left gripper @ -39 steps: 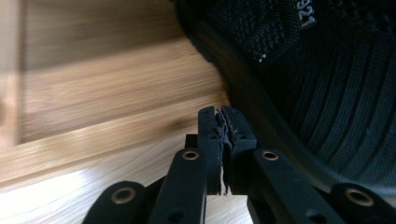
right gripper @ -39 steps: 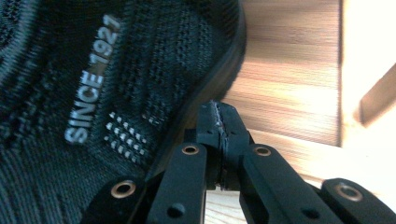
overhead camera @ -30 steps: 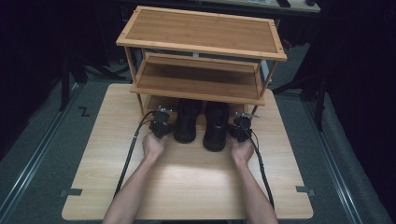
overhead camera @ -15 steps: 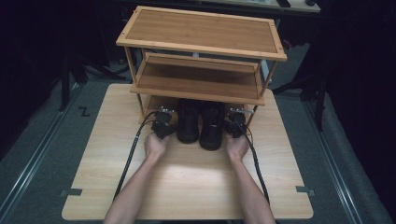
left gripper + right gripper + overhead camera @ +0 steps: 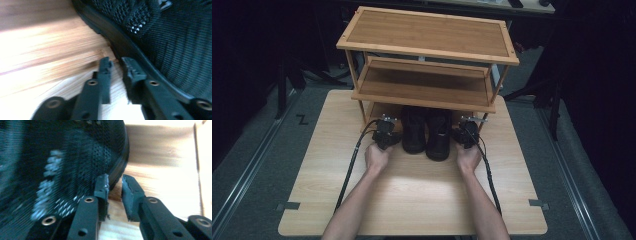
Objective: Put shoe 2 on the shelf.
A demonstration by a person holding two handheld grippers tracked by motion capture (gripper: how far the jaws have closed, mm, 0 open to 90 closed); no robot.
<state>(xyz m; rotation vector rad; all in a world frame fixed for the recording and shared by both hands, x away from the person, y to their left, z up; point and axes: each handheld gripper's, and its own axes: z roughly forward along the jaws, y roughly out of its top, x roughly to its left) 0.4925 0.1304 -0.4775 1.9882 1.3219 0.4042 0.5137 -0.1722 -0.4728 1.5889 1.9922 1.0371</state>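
Place: a staged recording room or lab is suggested
Evidence: a wooden table [image 5: 412,200] is set on grey flooring [image 5: 252,165]; dark stands [image 5: 282,85] are seen against blacked-out surroundings

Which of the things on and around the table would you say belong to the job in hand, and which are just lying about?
In play:
- left black shoe, with the left gripper beside it
- right black shoe, with the right gripper beside it
- wooden shoe rack, probably, since the shoes sit partly under it

Just about:
- tape marks on the table edges
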